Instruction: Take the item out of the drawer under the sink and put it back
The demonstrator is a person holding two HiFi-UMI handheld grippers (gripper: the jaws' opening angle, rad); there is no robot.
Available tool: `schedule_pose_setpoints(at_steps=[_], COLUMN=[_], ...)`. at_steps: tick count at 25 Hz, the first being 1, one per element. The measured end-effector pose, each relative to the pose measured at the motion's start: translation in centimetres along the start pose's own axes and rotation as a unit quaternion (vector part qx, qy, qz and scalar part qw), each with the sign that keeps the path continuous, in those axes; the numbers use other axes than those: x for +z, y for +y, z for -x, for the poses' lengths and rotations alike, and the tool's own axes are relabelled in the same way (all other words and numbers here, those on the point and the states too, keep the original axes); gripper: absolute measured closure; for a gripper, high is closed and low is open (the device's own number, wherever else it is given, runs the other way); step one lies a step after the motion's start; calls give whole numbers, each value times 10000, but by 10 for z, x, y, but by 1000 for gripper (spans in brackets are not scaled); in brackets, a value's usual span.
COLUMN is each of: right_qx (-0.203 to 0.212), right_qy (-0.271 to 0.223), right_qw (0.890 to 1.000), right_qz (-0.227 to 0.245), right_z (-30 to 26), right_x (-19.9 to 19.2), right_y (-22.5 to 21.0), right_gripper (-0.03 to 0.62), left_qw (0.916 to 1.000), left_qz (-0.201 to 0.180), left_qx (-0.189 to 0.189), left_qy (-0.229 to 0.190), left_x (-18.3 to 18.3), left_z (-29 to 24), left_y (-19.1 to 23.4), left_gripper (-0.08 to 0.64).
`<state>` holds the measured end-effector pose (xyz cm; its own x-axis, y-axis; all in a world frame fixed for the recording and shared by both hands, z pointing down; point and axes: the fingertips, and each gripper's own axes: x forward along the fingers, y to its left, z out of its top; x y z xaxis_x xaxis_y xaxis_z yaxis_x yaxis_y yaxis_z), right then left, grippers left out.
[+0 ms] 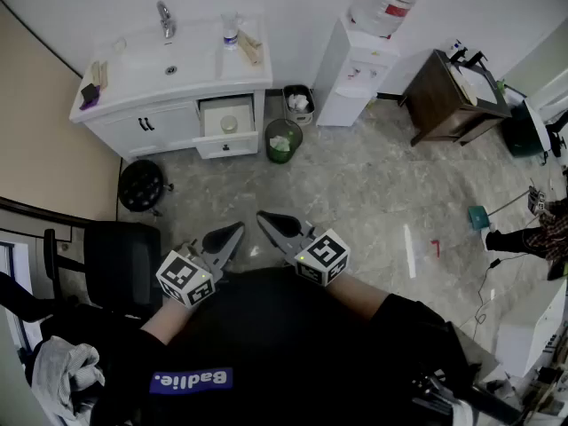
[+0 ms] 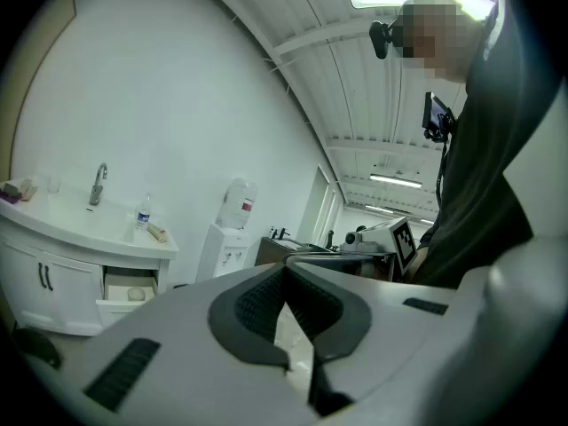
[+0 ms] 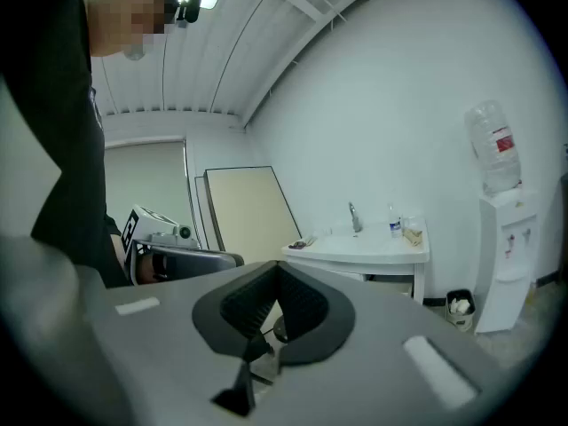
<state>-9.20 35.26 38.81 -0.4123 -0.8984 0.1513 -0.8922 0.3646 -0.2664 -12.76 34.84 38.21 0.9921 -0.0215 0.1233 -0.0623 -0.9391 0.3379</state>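
You're standing well back from the vanity (image 1: 173,122), with open floor between you and it, so nothing's in reach yet. Both grippers are held out in front of your belly, roughly level, tips angled toward each other. The left gripper (image 1: 232,232) has its jaws pressed together with nothing between them. Same deal for the right gripper (image 1: 268,222): clamped flat on itself, empty.

The drawer (image 1: 240,145) is already pulled out at the right end of the vanity, just under the right end of the countertop (image 1: 200,65). What you're after is the small round pale item (image 1: 229,123) lying about mid-floor of the drawer, alone as far as I can see. It's too small from here to say what it actually is.

My guess on handling is that it's light, so no strain at all. The rounded shape is the catch, since it could squirt out sideways if you pinch off centre, more so if it's glossy. I can't tell if it's hard or squishy, so I'd close gently. Spread the jaws wide before going in, come down through the drawer's open top, and take it across its widest part, one pad on each side. Keep clear of the drawer walls. The green waste bin (image 1: 283,140) sits on the floor just right of the drawer front, so mind that too.
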Motion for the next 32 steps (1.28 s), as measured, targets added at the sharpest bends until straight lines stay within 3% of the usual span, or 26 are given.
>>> schedule_pose_setpoints(at_steps=[15,32], right_qx=[244,628], right_qy=[-3,-3], right_qw=[9997,9980], right_qz=[18,-84], right_z=[8,30], right_x=[3,14], right_y=[-8,-79], right_gripper=[591,591], left_qw=[9998,9969], left_qz=[22,-18], left_qx=[171,782], left_qy=[-28,-126], left_x=[1,9], left_z=[-15,-76], left_y=[-4,-5], left_gripper=[568,568])
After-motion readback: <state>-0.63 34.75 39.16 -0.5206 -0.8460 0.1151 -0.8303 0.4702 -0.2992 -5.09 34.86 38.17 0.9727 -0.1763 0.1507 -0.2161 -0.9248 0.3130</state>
